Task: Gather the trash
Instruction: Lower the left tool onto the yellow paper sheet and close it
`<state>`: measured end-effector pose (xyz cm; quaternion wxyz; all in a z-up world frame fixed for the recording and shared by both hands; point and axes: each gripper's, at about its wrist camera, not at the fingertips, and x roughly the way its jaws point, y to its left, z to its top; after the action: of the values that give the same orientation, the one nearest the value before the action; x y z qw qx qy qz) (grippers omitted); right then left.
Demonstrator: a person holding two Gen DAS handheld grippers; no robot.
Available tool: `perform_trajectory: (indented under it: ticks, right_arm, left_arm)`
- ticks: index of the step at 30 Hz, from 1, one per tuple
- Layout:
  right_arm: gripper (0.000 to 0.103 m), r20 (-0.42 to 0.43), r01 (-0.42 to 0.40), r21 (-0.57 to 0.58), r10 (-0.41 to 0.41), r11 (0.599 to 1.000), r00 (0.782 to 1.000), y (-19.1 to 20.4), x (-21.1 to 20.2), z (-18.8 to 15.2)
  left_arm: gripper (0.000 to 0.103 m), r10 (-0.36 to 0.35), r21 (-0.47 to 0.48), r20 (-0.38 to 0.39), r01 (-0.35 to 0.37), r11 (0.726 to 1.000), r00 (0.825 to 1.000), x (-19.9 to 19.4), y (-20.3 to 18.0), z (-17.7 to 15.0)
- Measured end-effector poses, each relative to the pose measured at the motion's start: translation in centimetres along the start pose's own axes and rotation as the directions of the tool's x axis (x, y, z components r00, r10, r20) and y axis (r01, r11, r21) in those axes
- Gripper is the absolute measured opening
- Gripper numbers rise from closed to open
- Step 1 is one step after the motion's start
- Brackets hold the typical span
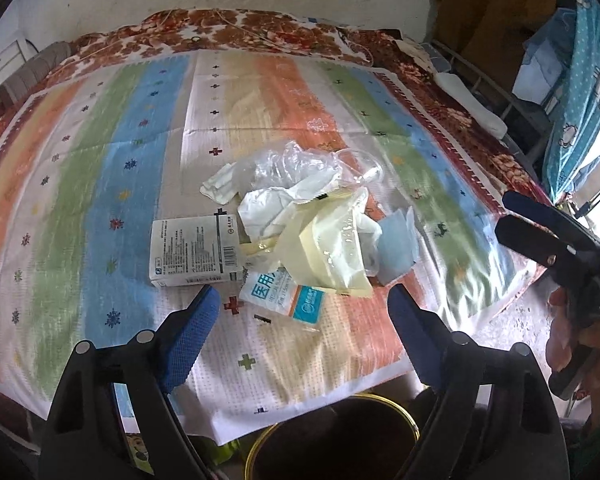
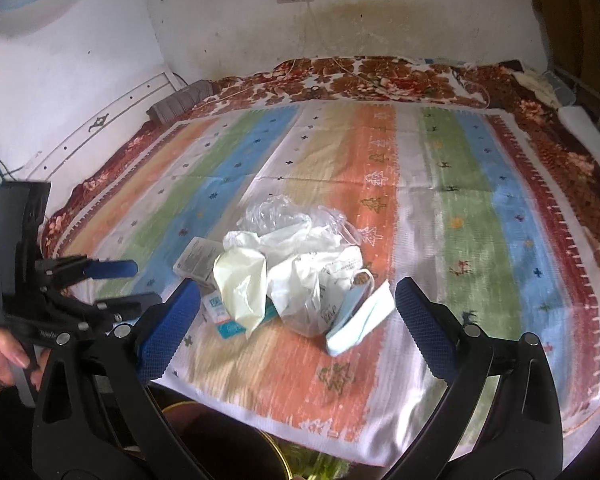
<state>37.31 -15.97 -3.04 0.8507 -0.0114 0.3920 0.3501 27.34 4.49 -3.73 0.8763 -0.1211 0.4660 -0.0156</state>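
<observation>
1. Two grippers face one heap of trash (image 1: 300, 232) lying on the striped cloth (image 1: 100, 200) ahead of and below both tools, near the cloth's near edge. Neither touches it.
2. A dark bin with a yellow rim (image 1: 332, 436) stands under the left gripper (image 1: 304, 312), just past the cloth's near edge; judged from this, collected pieces need only come back towards the tools.
3. Left gripper: jaws spread wide, nothing between the pads. The white box (image 1: 194, 250) lies just beyond its left finger, its long side running across the line of the fingers, and a printed packet (image 1: 280, 296) sits straight ahead between the fingertips; this hand looks nearer those two.
4. Right gripper (image 2: 296, 312): jaws likewise parted and empty. The blue face mask (image 2: 360, 320) lies just inside its right finger, long axis slanting away to the right, so this hand seems nearer it.
5. Only the right wrist view shows the mask unfolded with its ear loop; the left wrist view shows the box's printed face and the packet's lettering.
</observation>
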Motion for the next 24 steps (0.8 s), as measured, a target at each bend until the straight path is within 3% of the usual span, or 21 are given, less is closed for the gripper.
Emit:
perform_trajectory:
  ticks: [9, 15, 24]
  right_arm:
    - [0.092, -0.01, -0.077, 0.09, 0.078, 0.993, 0.997, -1.8, 3.3, 2.6]
    - [0.088, -0.04, -0.083, 0.067, 0.086, 0.994, 0.996, -1.8, 5.8, 3.7]
    - [0.083, -0.042, -0.157, 0.071, 0.16, 0.985, 0.986, -3.8, 9.4, 5.8]
  left_arm:
    - [0.084, 0.019, -0.032, 0.004, -0.019, 0.999, 1.0, 2.0, 0.5, 1.3]
    - [0.084, 0.004, -0.038, -0.004, -0.004, 0.999, 1.0, 2.7, 0.3, 1.7]
    - [0.084, -0.007, -0.053, -0.005, 0.007, 0.999, 1.0, 3.6, 0.6, 1.6]
